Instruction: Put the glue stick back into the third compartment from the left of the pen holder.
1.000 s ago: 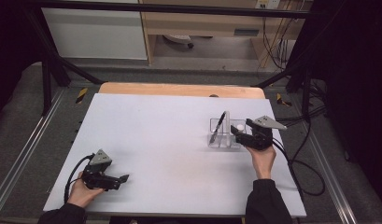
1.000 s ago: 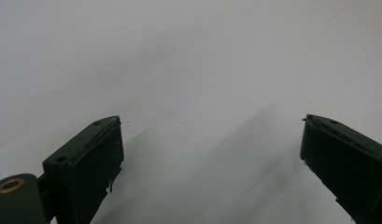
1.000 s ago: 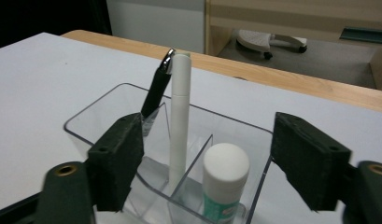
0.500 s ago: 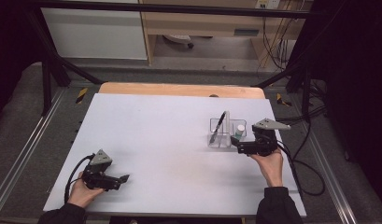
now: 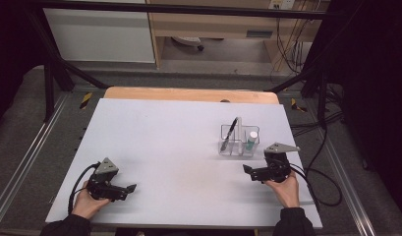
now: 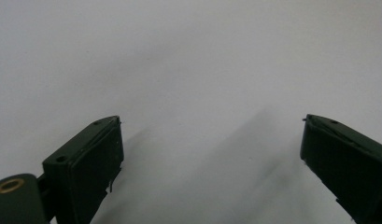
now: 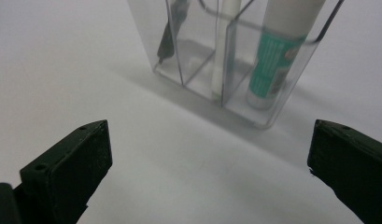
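A white table (image 5: 179,147) filled the frame's centre. Right of centre stood a clear organiser (image 5: 239,142) holding a black pen (image 5: 229,132) and a glue stick (image 5: 251,140). Just below it, the right gripper (image 5: 247,172) had just opened wide, empty. At lower left, the left gripper (image 5: 130,189) gaped empty.

On the table (image 5: 188,142), the clear organiser (image 5: 239,141) stands toward 2 o'clock from centre; inside it, a pen (image 5: 230,132) leans in the 9 o'clock compartment, a tube (image 5: 251,140) stands in the 3 o'clock one; the right gripper (image 5: 248,172) sits at its 6 o'clock, the left gripper (image 5: 131,189) far off at 8.
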`<state>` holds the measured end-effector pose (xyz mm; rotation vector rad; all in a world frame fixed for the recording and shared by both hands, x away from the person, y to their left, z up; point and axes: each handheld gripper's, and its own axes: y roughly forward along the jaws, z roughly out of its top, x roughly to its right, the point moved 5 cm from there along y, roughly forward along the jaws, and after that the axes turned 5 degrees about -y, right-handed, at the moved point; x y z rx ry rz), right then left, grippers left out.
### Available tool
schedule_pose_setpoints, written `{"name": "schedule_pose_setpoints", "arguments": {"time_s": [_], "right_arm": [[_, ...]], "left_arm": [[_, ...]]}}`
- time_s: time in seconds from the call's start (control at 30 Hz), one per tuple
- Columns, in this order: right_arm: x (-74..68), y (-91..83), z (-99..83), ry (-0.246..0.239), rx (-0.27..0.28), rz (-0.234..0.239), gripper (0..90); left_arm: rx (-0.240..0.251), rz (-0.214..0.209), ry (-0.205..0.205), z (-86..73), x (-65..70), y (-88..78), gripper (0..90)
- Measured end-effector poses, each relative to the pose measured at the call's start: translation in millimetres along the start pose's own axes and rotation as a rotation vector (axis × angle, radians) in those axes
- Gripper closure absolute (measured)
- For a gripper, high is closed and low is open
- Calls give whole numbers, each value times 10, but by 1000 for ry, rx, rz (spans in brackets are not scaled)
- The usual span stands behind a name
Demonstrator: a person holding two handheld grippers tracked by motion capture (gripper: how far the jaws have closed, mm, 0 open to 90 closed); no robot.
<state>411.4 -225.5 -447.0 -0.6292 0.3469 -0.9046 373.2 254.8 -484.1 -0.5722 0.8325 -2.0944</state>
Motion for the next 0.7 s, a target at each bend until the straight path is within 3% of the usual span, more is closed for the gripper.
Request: {"name": "schedule_pose_setpoints", "arguments": {"time_s": [0.13,0.43,0.7], "right_arm": [[8,31,-149,4,-2,32,6],[3,12,-336,-51,1,73,4],[-36,6,-381,-54,-7,93,4]], "left_arm": [[0,-1,0,0,5,3,57],[1,-2,2,-3,17,-7,57],[5,-5,2,1,20,-6,57]]}}
